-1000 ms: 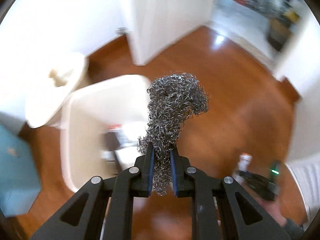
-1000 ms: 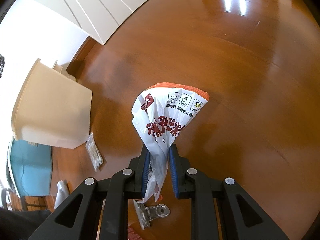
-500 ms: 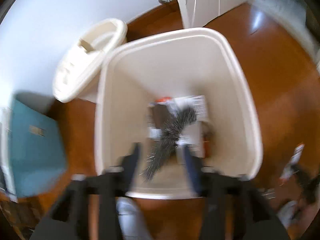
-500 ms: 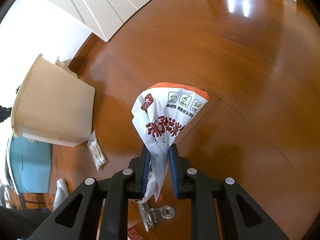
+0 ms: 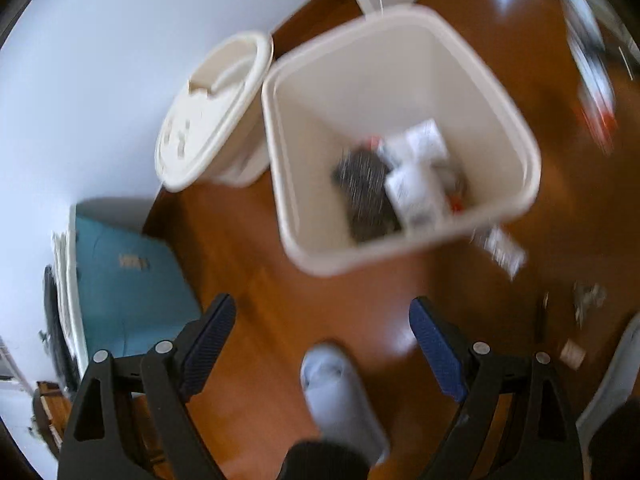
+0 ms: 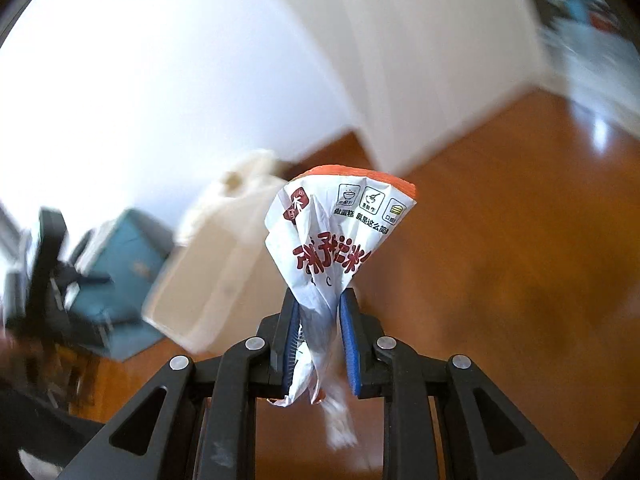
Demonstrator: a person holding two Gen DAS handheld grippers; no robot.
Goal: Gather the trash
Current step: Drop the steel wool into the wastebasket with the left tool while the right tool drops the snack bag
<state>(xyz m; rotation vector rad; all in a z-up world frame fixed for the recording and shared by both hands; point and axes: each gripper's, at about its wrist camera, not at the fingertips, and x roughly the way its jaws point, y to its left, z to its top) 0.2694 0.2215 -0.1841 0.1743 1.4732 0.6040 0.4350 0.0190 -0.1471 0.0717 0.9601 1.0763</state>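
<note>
The left gripper (image 5: 322, 344) jaws are opening, now empty; the scourer (image 5: 366, 192) has been dropped into the bin (image 5: 404, 16). The wrapper (image 6: 340, 240) is pinched by the right gripper (image 6: 320, 344), next for the bin

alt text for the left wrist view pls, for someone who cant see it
Blurred fisheye view down into an open cream trash bin on a wooden floor, a grey steel-wool wad and white cartons at its bottom. The empty left gripper, jaws opening, frames the foreground; the bin's lid leans alongside.
</note>
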